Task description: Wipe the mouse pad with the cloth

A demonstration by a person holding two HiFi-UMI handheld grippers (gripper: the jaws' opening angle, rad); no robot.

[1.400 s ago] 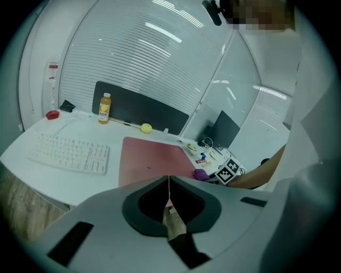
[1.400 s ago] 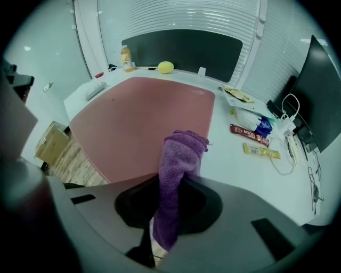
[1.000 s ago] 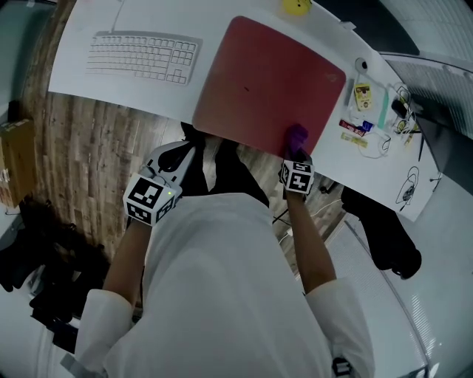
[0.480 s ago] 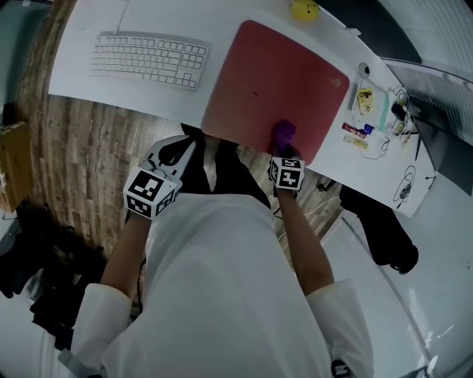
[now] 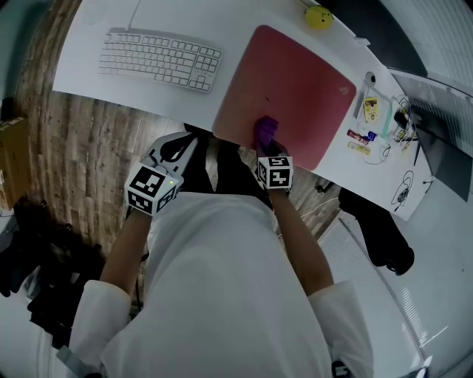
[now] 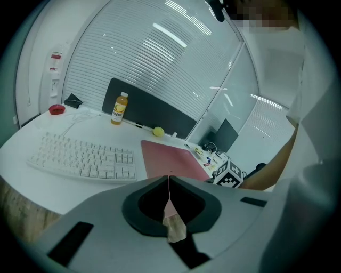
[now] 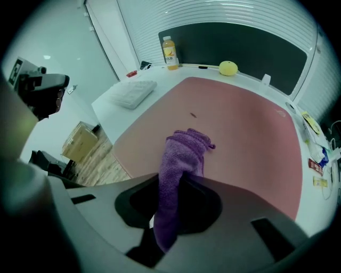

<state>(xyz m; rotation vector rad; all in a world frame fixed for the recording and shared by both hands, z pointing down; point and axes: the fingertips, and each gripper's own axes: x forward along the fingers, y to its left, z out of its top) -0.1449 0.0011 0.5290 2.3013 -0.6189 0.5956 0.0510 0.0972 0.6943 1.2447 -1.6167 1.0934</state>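
Observation:
A large red mouse pad point(image 5: 292, 92) point(image 7: 240, 128) point(image 6: 170, 159) lies on the white desk. My right gripper point(image 5: 267, 144) point(image 7: 173, 184) is shut on a purple cloth point(image 7: 181, 157) point(image 5: 264, 131), whose free end rests on the pad near its front edge, left of the middle. A small dark speck point(image 7: 193, 114) sits on the pad beyond the cloth. My left gripper point(image 5: 174, 153) point(image 6: 169, 205) hangs off the desk's front edge, jaws shut with nothing between them.
A white keyboard point(image 5: 161, 59) point(image 6: 82, 160) lies left of the pad. A yellow ball point(image 5: 319, 16) point(image 7: 228, 67) and an orange drink bottle point(image 7: 169, 53) point(image 6: 120, 108) stand at the back. Small packets and cables point(image 5: 369, 125) clutter the desk right of the pad.
My right gripper has slid the cloth leftward along the pad's front edge. The left gripper has stayed in place.

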